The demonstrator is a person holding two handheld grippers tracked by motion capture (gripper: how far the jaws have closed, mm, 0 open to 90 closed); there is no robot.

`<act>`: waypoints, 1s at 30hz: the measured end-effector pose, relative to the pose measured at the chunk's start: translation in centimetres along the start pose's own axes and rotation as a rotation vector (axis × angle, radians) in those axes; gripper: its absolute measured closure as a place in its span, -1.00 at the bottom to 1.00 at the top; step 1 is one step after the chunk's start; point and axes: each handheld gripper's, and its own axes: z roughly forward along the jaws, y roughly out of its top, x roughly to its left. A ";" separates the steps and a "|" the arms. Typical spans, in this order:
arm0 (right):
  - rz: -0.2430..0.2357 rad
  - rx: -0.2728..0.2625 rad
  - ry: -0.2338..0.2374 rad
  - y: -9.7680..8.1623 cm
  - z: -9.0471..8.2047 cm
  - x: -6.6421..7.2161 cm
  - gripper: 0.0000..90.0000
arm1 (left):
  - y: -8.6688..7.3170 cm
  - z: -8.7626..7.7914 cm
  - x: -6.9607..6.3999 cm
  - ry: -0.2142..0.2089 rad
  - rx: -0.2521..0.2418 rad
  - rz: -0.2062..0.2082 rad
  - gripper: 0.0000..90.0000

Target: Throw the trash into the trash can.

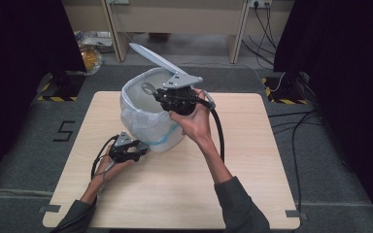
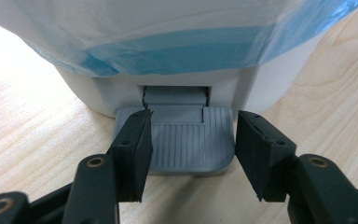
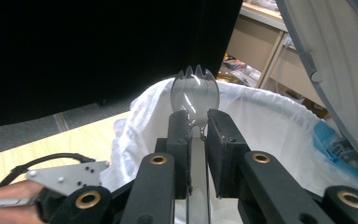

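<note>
Jaws first: the right gripper (image 3: pixel 196 122) is clamped on the neck of a clear plastic spork (image 3: pixel 195 94), tines up, and the left gripper (image 2: pixel 190 156) has its jaws spread wide, one on each side of the grey foot pedal (image 2: pixel 186 140) without closing on it. In the right gripper view we see the spork's bowl and tines sitting above the bin's bag-lined rim (image 3: pixel 270 109), with the raised lid (image 3: pixel 335 70) at the right edge and the other hand's gripper low at left. The high view gives us what that close shot can't: the white pedal bin (image 1: pixel 150 116) stands on the wooden table (image 1: pixel 175 194) toward its far middle, lid (image 1: pixel 153 56) tipped up and back, the right hand (image 1: pixel 194 121) holding its gripper (image 1: pixel 151 90) over the open mouth with the spork (image 1: pixel 148 88) small and hard to read there. Same view shows the left hand (image 1: pixel 119 162) low on the table at the bin's near-left base, gripper (image 1: pixel 145 147) pointing at it. The pedal itself we get in the left gripper view, ribbed, lying flat on the tabletop (image 2: pixel 28 126) under the bin's white body and the blue-banded liner (image 2: pixel 182 51) hanging over it. We can't tell whether the left jaws touch the pedal's sides.
</note>
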 end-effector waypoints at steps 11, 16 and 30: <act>0.000 0.011 -0.009 1.2 2.0 -0.3 0.77 | 0.0 0.0 0.0 -0.001 0.000 0.000 0.03; -0.018 0.011 -0.013 1.7 3.0 -0.2 0.77 | 0.0 0.0 0.0 0.002 0.001 0.005 0.03; -0.026 0.011 -0.028 1.7 5.5 -0.4 0.77 | 0.0 0.0 0.0 0.004 0.001 0.007 0.03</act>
